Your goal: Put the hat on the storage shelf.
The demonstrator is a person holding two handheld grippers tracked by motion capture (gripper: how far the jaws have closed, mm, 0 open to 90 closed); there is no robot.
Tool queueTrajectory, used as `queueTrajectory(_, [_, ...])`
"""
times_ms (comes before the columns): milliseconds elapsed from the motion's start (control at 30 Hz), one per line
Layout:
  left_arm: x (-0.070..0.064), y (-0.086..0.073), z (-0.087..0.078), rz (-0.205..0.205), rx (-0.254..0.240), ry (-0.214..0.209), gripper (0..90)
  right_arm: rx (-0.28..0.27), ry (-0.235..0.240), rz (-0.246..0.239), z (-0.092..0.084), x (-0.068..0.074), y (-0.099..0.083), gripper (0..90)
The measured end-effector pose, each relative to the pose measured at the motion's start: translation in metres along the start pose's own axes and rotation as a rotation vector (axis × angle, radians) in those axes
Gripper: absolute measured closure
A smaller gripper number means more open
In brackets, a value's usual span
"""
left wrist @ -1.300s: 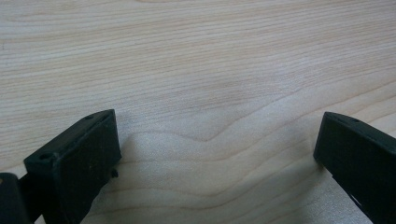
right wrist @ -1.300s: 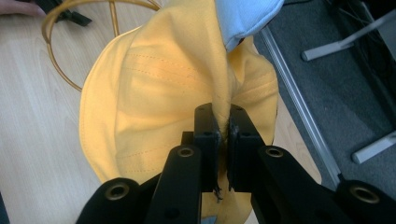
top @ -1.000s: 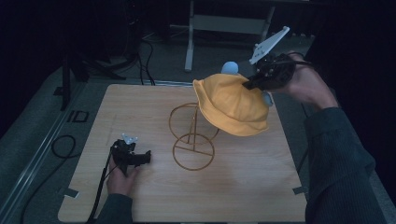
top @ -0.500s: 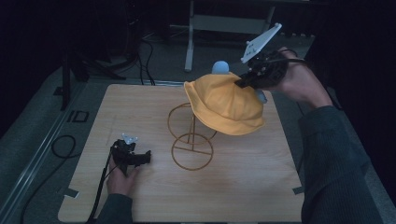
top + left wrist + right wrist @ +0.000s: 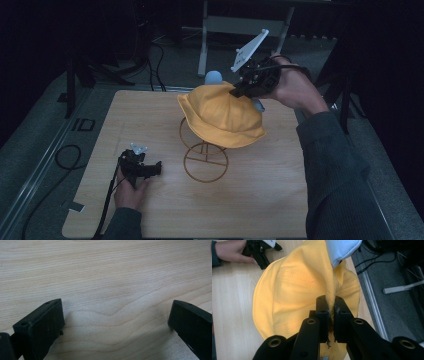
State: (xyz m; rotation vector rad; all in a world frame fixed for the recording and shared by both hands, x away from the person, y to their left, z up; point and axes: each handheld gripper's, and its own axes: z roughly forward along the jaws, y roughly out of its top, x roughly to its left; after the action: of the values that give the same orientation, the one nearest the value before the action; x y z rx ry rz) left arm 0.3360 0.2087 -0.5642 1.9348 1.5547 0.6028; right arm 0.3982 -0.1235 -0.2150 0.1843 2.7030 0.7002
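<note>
Low in the frame, the left claw [image 5: 156, 168] is resting spread wide, empty, on the pale wooden table [image 5: 280, 200]. Farther up, the right claw [image 5: 235, 92], clamped on the soft yellow bucket hat [image 5: 222, 115], has been carrying it leftward over the gold wire stand [image 5: 205, 161], probably to seat it.

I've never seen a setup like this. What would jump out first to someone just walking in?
The bright yellow hat stands out at once, held up over the middle of the wooden table with a pinch of its fabric clamped in the right gripper. Under it stands a thin wire stand. Near the table's front left, the left gripper rests low, jaws apart over bare wood.
</note>
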Motion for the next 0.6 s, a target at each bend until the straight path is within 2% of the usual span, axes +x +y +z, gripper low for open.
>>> queueTrajectory(433, [0.000, 0.000, 0.000, 0.001, -0.001, 0.001, 0.4, 0.033, 0.073, -0.047, 0.045, 0.014, 0.024, 83.1])
queueTrajectory(500, [0.000, 0.000, 0.000, 0.002, 0.000, 0.001, 0.4, 0.065, 0.094, -0.065, 0.057, 0.021, 0.029, 82.5])
queueTrajectory(600, [0.000, 0.000, 0.000, 0.000, -0.001, 0.001, 0.4, 0.109, 0.099, -0.079, 0.068, 0.024, 0.030, 81.5])
